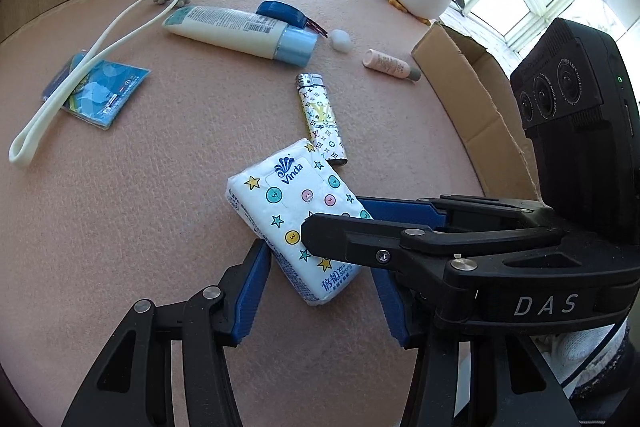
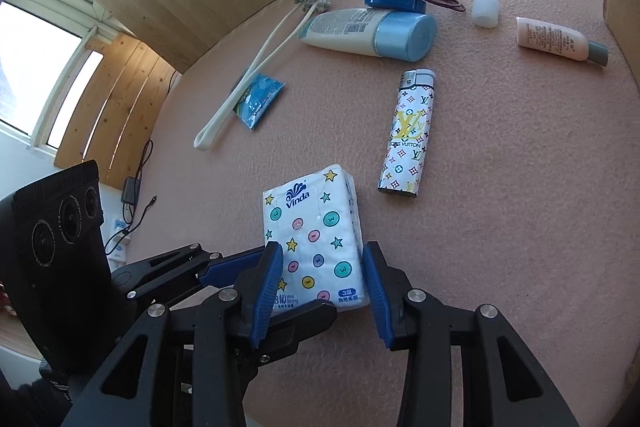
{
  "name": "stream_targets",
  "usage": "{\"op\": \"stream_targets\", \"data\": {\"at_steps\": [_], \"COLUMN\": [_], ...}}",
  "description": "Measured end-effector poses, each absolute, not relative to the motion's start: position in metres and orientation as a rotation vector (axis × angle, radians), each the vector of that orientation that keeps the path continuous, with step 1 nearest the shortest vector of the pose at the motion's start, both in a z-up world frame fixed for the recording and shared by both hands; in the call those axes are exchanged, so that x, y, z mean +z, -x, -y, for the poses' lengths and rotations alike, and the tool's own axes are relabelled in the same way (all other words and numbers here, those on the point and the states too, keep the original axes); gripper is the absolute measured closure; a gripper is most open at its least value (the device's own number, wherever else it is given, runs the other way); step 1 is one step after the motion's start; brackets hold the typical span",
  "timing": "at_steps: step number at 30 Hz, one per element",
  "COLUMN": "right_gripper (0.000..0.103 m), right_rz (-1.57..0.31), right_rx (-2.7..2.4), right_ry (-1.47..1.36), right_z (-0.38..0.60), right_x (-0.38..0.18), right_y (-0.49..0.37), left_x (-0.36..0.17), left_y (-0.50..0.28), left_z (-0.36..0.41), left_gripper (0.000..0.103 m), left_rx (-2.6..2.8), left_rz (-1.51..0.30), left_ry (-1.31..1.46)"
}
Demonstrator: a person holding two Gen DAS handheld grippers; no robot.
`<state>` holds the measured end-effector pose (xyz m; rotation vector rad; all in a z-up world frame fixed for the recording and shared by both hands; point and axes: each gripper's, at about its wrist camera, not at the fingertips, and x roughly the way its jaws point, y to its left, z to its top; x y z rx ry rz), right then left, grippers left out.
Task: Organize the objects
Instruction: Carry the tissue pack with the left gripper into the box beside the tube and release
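A white Vinda tissue pack [image 2: 316, 231] printed with stars and dots lies flat on the pink felt tabletop [image 2: 500, 207]. My right gripper [image 2: 322, 253] straddles its near end, with a blue pad pressed against each long side. In the left wrist view the right gripper [image 1: 340, 217] reaches in from the right across the pack [image 1: 288, 195]. My left gripper [image 1: 320, 263] is open wider, with the pack's lower corner between its blue pads.
A patterned lighter [image 1: 322, 119] lies just beyond the pack. Farther back are a lotion tube [image 1: 236, 29], a blue tin [image 1: 280, 13], a white cap [image 1: 341, 39], a small pink bottle [image 1: 390, 65], a blue sachet [image 1: 100, 93] and a long-handled massage roller [image 1: 80, 75]. An open cardboard box [image 1: 472, 99] stands at right.
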<state>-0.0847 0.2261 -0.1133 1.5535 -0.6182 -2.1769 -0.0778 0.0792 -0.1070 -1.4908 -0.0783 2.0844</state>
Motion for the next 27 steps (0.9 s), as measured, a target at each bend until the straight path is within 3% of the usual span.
{"op": "stream_targets", "data": {"at_steps": [7,27], "right_gripper": [0.065,0.065], "right_rz": [0.728,0.769], "right_rx": [-2.294,-2.634], "right_ry": [-1.484,-1.407], "right_z": [-0.261,-0.396], "right_x": [-0.092,-0.035], "right_y": [0.074,0.064], "left_x": [-0.085,-0.042], "left_y": [0.083,0.102], "left_z": [-0.117,-0.276], "left_gripper": [0.048,0.048], "left_rx": [2.025,1.882], "left_rz": [-0.010,-0.098], "left_ry": [1.428,1.222]}}
